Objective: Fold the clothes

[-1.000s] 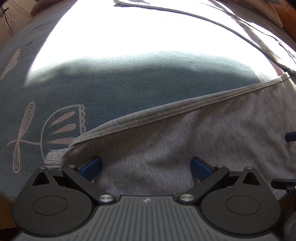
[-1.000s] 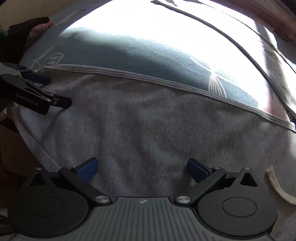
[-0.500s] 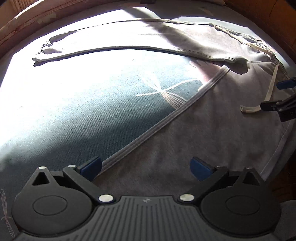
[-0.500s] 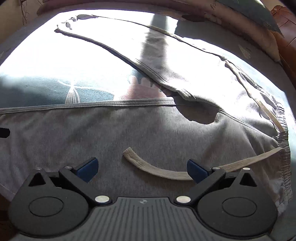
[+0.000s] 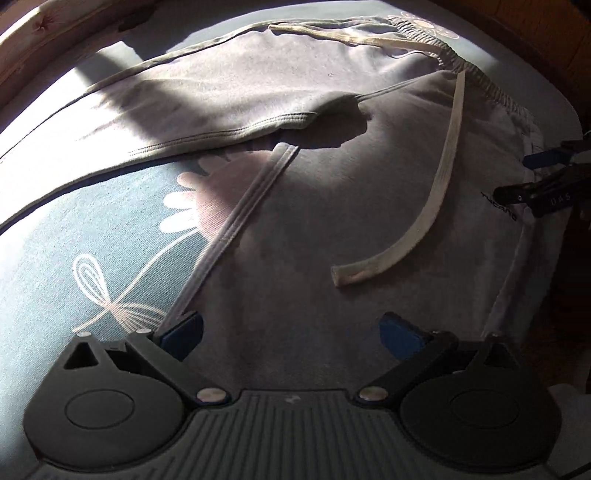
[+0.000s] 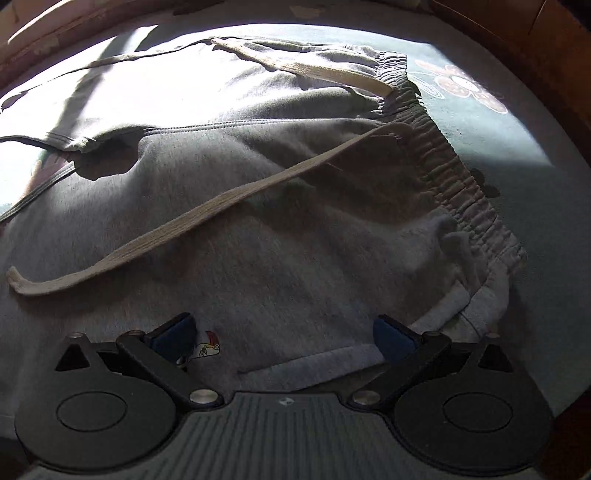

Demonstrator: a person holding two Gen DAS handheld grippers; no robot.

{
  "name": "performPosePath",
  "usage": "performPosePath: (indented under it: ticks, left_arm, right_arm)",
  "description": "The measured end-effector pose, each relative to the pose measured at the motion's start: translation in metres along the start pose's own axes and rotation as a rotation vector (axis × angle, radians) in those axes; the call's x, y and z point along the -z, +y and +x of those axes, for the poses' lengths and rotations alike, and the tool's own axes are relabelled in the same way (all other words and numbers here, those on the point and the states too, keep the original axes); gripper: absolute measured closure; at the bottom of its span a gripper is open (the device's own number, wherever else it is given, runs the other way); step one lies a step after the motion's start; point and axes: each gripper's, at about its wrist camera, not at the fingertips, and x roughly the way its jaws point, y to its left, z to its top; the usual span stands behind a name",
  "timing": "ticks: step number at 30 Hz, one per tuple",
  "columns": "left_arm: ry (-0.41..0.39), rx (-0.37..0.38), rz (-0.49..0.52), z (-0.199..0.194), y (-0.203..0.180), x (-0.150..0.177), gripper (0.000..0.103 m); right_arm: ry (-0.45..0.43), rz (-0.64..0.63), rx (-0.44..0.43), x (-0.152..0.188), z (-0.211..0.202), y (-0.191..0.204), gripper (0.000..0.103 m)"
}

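Note:
Grey sweatpants lie flat on a teal bedspread, legs spread toward the left. A cream drawstring lies loose across the near leg. My left gripper is open and empty, low over the near leg's inner seam. My right gripper is open and empty over the hip area, near the elastic waistband and a small bird logo. The drawstring also shows in the right wrist view. The right gripper's fingers show at the right edge of the left wrist view.
The bedspread has a pale floral print. A wooden bed frame runs along the far left. Brown wood borders the far right. Strong sunlight and shadows cross the far leg.
Both grippers have swung to the right along the near leg toward the waistband. The drawstring and waistband came into view. Both grippers stayed open.

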Motion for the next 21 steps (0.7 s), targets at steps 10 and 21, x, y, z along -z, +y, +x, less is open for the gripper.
performPosePath:
  ticks: [10, 21]
  left_arm:
    - [-0.054, 0.107, 0.183, 0.030, -0.072, -0.045, 0.002]
    - [-0.067, 0.189, 0.240, 0.038, -0.079, -0.035, 0.002]
  right_arm:
    - [-0.060, -0.006, -0.042, -0.070, 0.011, -0.036, 0.000]
    - [0.007, 0.035, -0.033, -0.062, 0.014, -0.070, 0.015]
